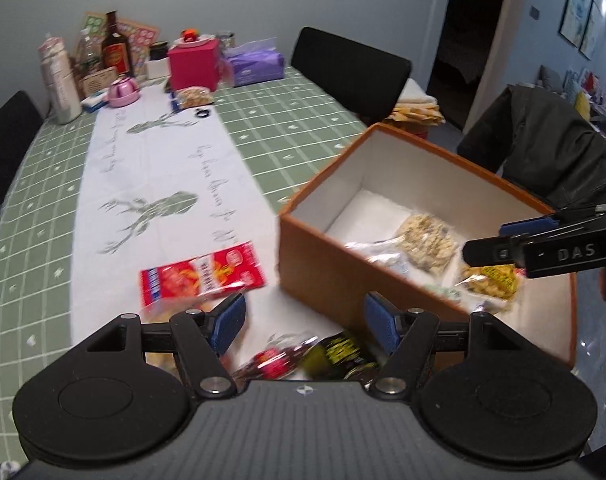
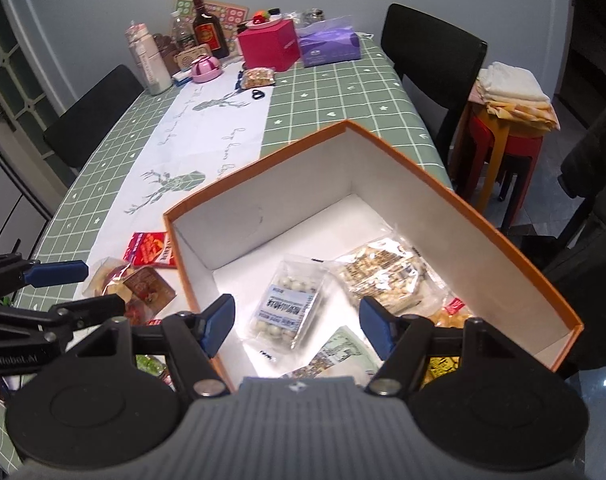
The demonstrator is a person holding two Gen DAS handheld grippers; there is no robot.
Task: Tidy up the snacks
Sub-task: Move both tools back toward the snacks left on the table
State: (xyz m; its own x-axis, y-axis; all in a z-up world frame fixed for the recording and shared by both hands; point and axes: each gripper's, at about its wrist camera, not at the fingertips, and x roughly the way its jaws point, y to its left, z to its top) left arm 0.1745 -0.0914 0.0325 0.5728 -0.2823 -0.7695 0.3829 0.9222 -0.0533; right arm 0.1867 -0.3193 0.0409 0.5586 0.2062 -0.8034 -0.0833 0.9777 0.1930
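Note:
An orange box (image 1: 443, 152) (image 2: 455, 196) with a white inside stands at the table's near right. It holds several snack packs: a clear bag of white balls (image 2: 289, 304), a nut bar pack (image 2: 387, 276) (image 1: 427, 240) and a yellow pack (image 1: 495, 284). My left gripper (image 1: 305, 326) is open and empty above loose snacks left of the box: a red packet (image 1: 201, 276) (image 2: 151, 250), a dark packet (image 1: 339, 354) and a clear bag (image 2: 109, 280). My right gripper (image 2: 299, 320) is open and empty over the box; it also shows in the left wrist view (image 1: 491, 240).
The far end of the green checked table (image 1: 43, 184) holds a pink box (image 1: 195, 64), a purple tissue pack (image 1: 255, 64), bottles (image 1: 115, 44), a pink pot (image 1: 123, 92) and a nut bag (image 1: 193, 96). Black chairs (image 1: 347, 68) and a red stool with cloths (image 2: 511, 120) stand around.

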